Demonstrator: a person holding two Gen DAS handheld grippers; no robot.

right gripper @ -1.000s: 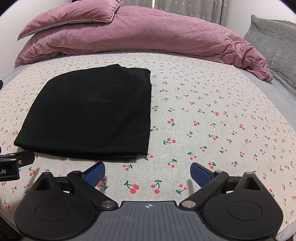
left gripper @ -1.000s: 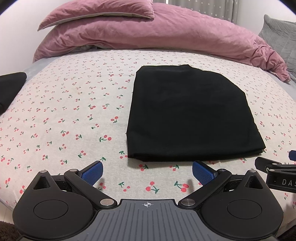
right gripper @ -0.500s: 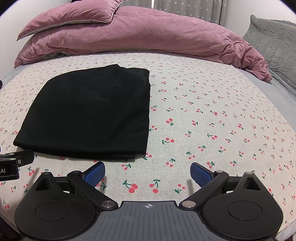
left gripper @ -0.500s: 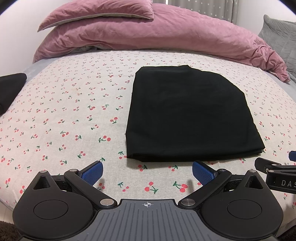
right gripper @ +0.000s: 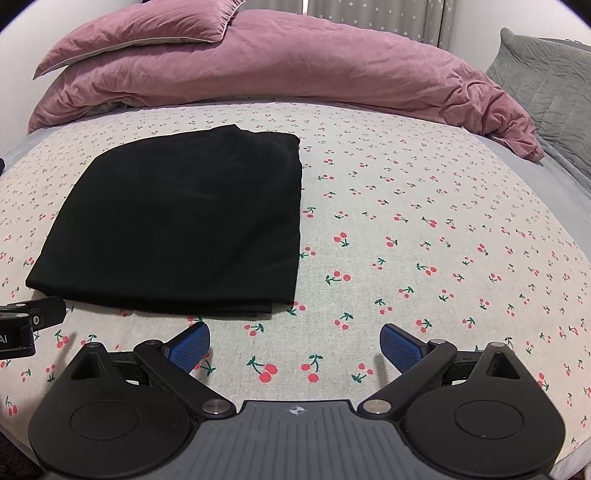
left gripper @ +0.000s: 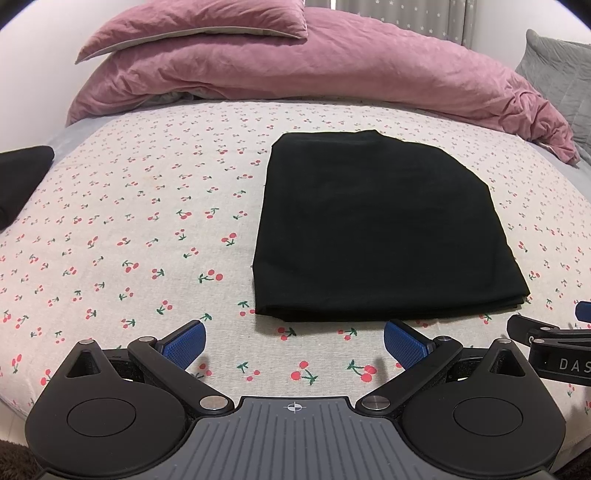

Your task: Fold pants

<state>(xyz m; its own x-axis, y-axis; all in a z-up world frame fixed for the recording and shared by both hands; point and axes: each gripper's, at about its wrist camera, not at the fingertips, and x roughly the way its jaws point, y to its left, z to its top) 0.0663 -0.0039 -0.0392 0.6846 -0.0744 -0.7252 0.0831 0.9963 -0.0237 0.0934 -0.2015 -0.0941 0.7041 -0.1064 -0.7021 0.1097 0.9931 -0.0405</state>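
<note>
The black pants lie folded into a flat rectangle on the cherry-print sheet; they also show in the right wrist view, left of centre. My left gripper is open and empty, hovering just short of the fold's near edge. My right gripper is open and empty, near the fold's near right corner. Each gripper's body shows at the other view's edge: the right one and the left one.
A pink duvet and pillow are piled at the back of the bed. A grey quilted cushion sits at the far right. Another black garment lies at the left edge. The bed's front edge is just below the grippers.
Both grippers have drifted very slightly; the pants lie as before and both grippers stay open.
</note>
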